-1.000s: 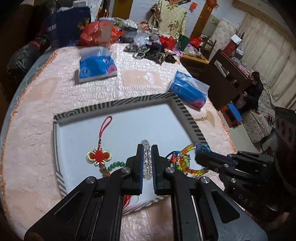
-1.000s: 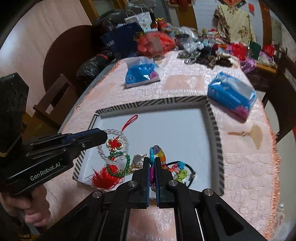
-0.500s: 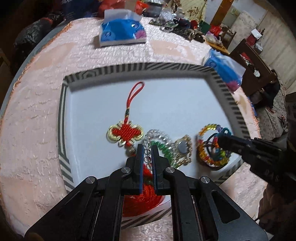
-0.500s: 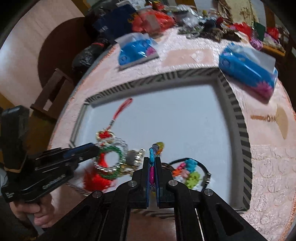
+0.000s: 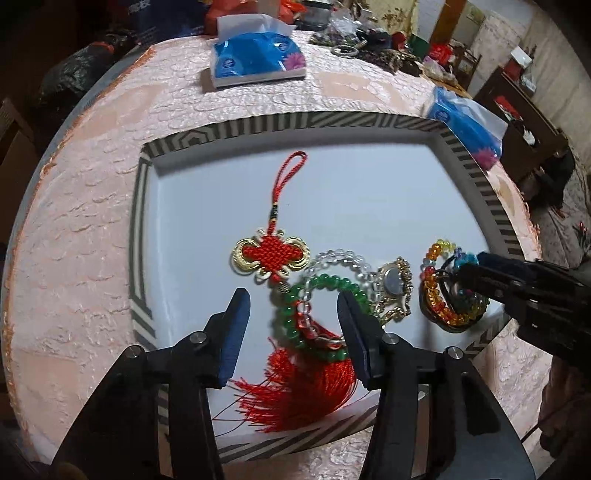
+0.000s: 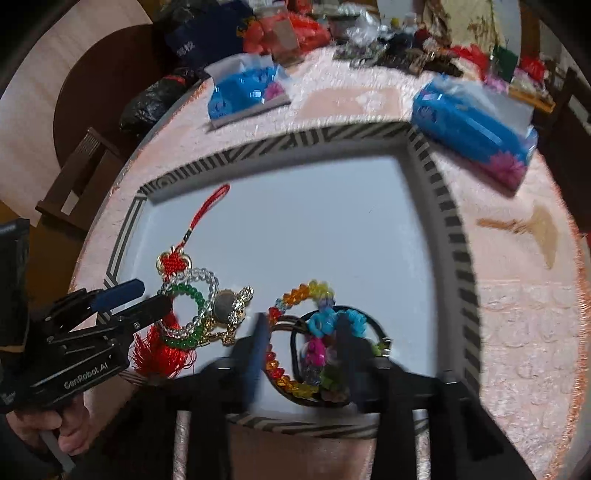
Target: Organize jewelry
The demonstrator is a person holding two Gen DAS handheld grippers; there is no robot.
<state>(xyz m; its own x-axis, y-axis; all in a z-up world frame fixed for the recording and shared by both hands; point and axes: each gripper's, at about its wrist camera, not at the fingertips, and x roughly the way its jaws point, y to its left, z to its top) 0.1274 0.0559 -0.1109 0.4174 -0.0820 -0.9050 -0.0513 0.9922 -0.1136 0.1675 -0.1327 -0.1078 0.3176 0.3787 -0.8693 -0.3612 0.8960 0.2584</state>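
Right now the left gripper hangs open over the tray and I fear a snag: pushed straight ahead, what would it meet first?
Probably the green bead bracelet, lying between the open fingers of the left gripper, above the red tassel; depth is unclear.

- A pink tablecloth [image 5: 85,206] covers the round table.
- A blue tissue pack [image 5: 255,61] lies towards the table's far edge.
- A second blue tissue pack [image 6: 476,129] lies just beside the tray's far right corner.
- Bags and clutter [image 6: 284,26] crowd the far edge.
- A wooden chair [image 6: 77,173] stands at the table's left edge.
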